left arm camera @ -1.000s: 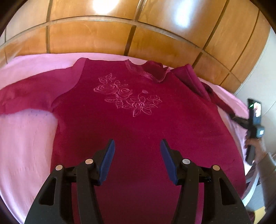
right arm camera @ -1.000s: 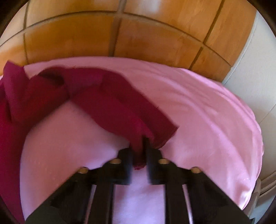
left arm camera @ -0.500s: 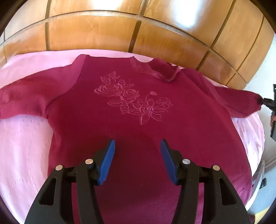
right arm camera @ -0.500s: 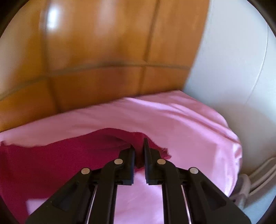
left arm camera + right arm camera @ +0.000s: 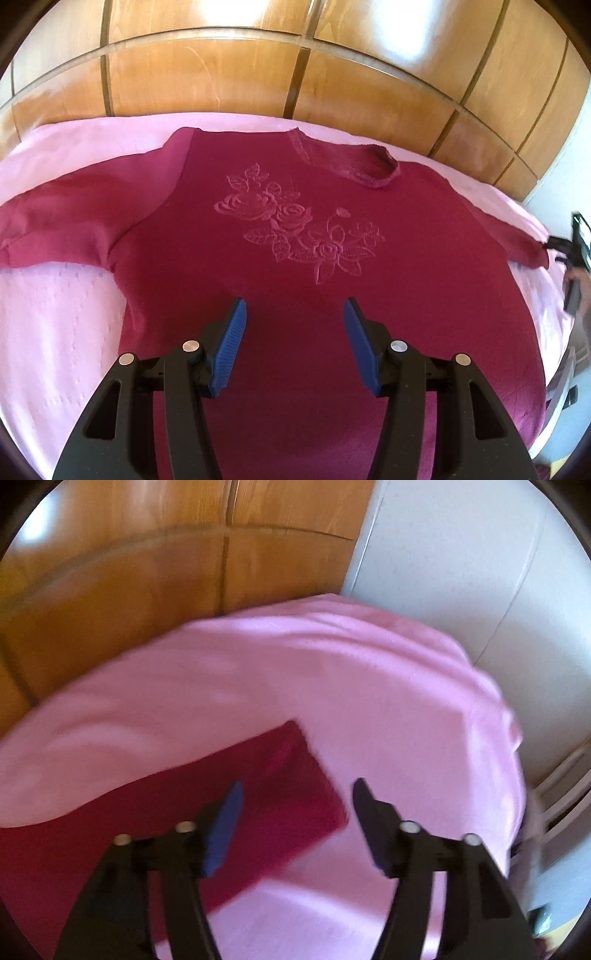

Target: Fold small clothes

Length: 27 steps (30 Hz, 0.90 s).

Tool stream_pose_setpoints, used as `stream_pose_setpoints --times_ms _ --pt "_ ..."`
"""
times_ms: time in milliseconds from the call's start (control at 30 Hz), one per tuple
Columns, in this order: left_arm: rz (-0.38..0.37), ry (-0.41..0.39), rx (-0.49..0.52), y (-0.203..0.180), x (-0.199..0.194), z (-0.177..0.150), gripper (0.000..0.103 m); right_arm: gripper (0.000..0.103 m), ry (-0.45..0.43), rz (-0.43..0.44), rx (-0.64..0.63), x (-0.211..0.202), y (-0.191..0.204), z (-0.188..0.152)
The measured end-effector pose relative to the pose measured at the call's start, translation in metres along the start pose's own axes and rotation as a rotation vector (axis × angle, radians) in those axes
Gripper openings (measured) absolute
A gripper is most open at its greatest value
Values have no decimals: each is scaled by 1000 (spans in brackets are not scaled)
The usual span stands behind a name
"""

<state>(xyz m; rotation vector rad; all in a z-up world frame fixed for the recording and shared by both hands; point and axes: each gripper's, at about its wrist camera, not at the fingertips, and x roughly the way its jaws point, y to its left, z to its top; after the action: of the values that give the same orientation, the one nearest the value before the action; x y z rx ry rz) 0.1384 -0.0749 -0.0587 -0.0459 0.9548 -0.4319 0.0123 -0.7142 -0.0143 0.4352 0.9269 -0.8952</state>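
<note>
A dark red sweater [image 5: 295, 266] with embossed roses lies flat, front up, on a pink sheet [image 5: 55, 325], both sleeves spread out. My left gripper [image 5: 293, 314] is open and empty above the lower middle of the sweater. My right gripper [image 5: 295, 790] is open and empty just above the cuff end of the right sleeve [image 5: 258, 797], which lies flat on the sheet [image 5: 332, 686]. In the left wrist view the right gripper [image 5: 570, 247] shows at the far right by that sleeve's cuff [image 5: 532, 254].
A wooden panelled wall [image 5: 295, 66] stands behind the bed. A white wall [image 5: 461, 561] and white furniture [image 5: 561, 797] border the bed's right edge. The sheet's right edge drops off near the sleeve end.
My right gripper pulled the right sleeve out straight to the right, then opened and let it go. The sleeve now lies flat. The left gripper stayed open over the sweater.
</note>
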Motion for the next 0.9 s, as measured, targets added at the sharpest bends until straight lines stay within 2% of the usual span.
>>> stream_pose_setpoints --times_ms 33,67,100,167,233,300,333,367,400,433,467,533,567,633,767,800,867,900 --pt "-3 -3 -11 1 1 -1 54 64 25 95 52 -7 -5 -9" --pt "-7 -1 -18 1 1 -1 54 64 84 231 110 -11 -10 -27" --pt "-16 2 -28 1 1 -2 54 64 120 307 144 -11 -10 -39" --pt "-20 1 -20 -3 0 -4 54 65 184 423 206 -6 -8 -60" --pt "-11 -6 3 -6 -3 -5 54 65 204 476 240 -1 -1 -71" --pt "10 -18 25 -8 -9 -8 54 65 169 486 261 1 6 -70" --pt "21 -23 33 -7 -11 -9 54 58 168 496 276 0 11 -66" --pt "34 -28 38 -6 -13 -10 54 46 168 486 273 2 15 -62" --pt "55 -32 39 -3 -15 -12 55 37 166 446 245 3 21 -57" --pt "70 -35 33 0 -17 -14 61 12 162 417 217 1 26 -53" --pt "83 -40 25 3 -19 -15 61 11 143 391 185 0 29 -47" --pt "107 -46 6 13 -23 -18 61 8 62 284 103 -6 31 -37" --pt "120 -44 -2 17 -24 -20 61 6 63 226 81 -2 32 -36" --pt "137 -31 -19 26 -25 -26 61 6 102 198 76 8 33 -41" --pt "149 -31 -27 36 -34 -38 61 11 89 182 39 -5 41 -43" --pt "150 -35 -35 38 -37 -40 61 16 85 189 38 -8 39 -41" --pt "146 -45 -62 46 -47 -45 61 46 83 237 6 -25 37 -50" --pt "152 -52 -81 51 -52 -48 61 46 85 260 -18 -31 42 -55"
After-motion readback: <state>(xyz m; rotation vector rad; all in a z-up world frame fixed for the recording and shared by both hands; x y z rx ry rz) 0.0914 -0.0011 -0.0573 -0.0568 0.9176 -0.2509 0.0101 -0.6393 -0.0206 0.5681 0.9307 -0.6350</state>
